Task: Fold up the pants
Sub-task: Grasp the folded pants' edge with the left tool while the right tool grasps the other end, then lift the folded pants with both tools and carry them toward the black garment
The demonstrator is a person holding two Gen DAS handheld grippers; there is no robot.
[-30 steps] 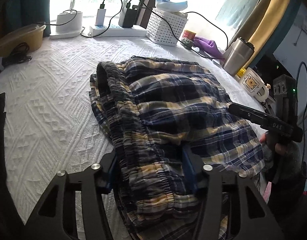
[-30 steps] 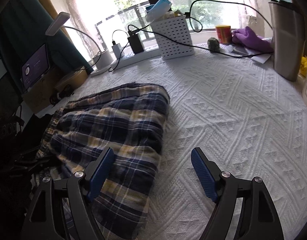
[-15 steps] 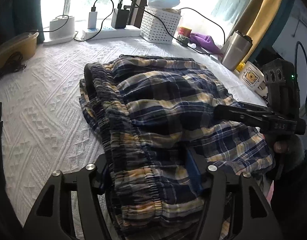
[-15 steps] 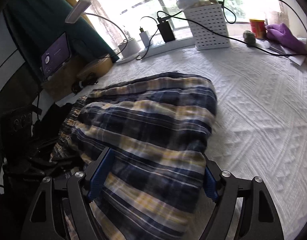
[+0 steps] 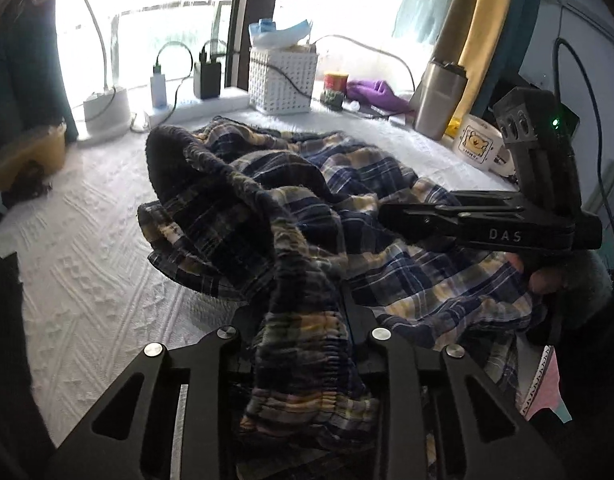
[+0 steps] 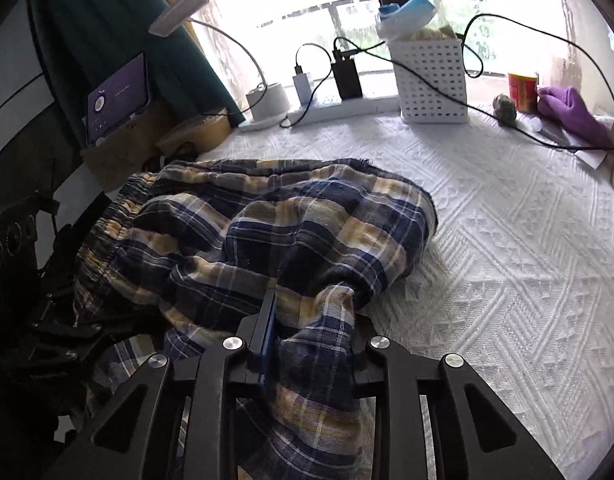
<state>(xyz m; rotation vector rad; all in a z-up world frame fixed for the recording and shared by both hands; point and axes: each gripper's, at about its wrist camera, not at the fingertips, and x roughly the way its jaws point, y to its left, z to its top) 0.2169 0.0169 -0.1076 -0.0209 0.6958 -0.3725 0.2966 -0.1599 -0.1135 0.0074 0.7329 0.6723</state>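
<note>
**Both grippers bite the near edge of the pants**

The plaid pants (image 6: 291,236) lie bunched on the white bedspread (image 6: 527,280), near the front edge, with the clutter along the window well apart from them. The left gripper (image 5: 303,320) has the elastic waistband (image 5: 307,360) gathered between its fingers; the jaws are closing in on it and the cloth already puckers there, so the hold looks real. The right gripper (image 6: 313,312) is doing the same at the leg end: its jaws are narrowing on a thick wad of fabric that bulges up between them.

Taking one end each makes sense. With waistband and leg both pinched along the near side, the person can lift that edge as one line and carry it over toward the window, halving the pants. The far part sits rumpled and slightly raised, so I'd guess the fold will need smoothing after. In the left view the right gripper (image 5: 395,220) reaches in flat over the cloth.
</note>
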